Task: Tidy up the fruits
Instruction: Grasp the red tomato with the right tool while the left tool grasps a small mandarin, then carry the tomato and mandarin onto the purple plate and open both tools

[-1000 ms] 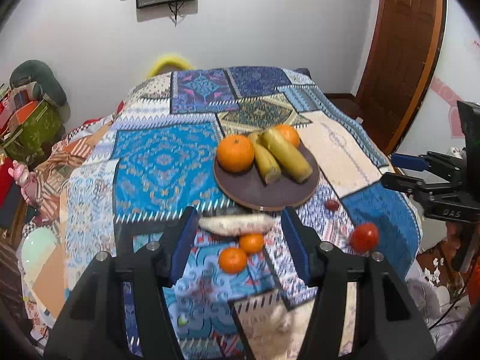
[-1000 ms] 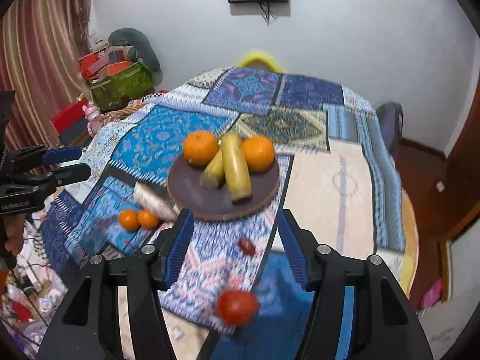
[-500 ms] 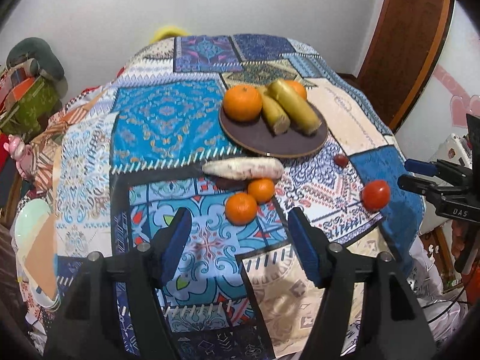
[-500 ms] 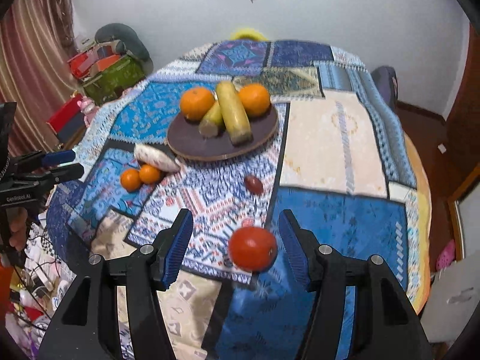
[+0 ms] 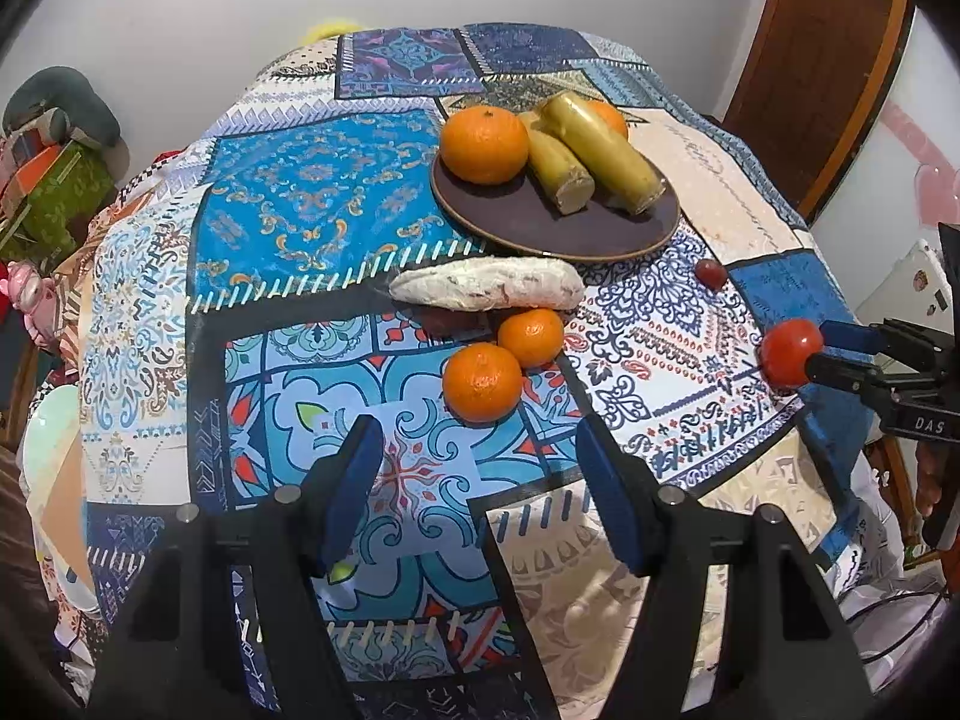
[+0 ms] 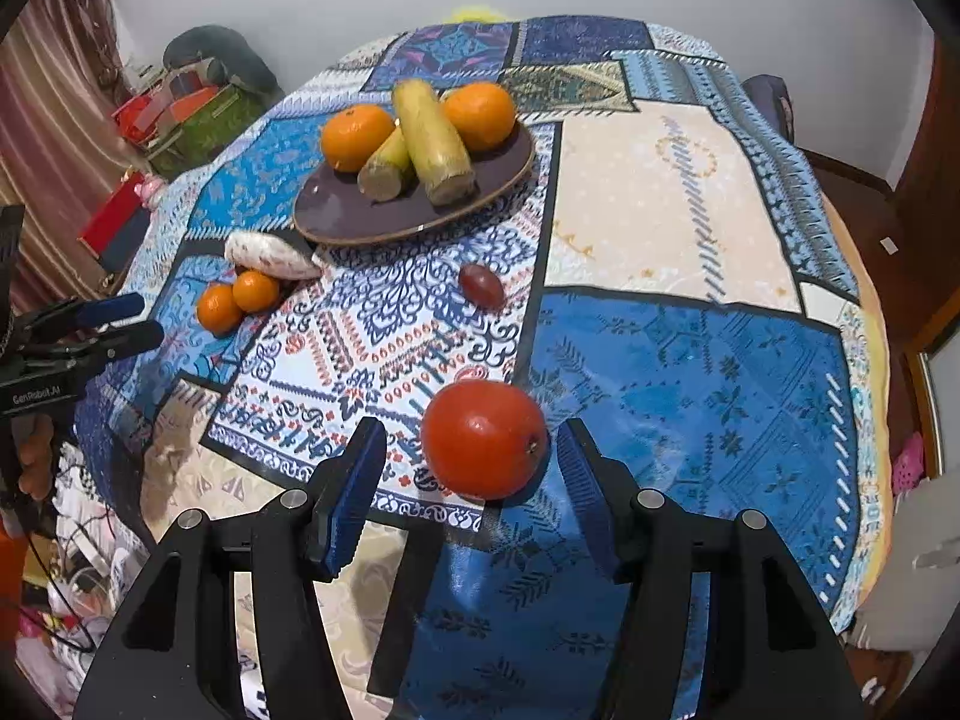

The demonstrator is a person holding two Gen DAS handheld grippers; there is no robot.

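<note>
Between right tool (image 6: 471, 471) fingers, tomato (image 6: 483, 438)

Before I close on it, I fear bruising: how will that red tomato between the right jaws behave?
The tomato is round and glossy, so it may roll or slip sideways. It probably bruises under hard squeezing; close gently. It sits near the cloth's edge.

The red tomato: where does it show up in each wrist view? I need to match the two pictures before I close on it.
Left wrist view: the red tomato sits at the far right, near the table edge, at the tips of the right gripper.
Right wrist view: the tomato is low in the centre, between the open fingers.
Shared landmark: the dark plate, beyond the tomato in both views.
</note>
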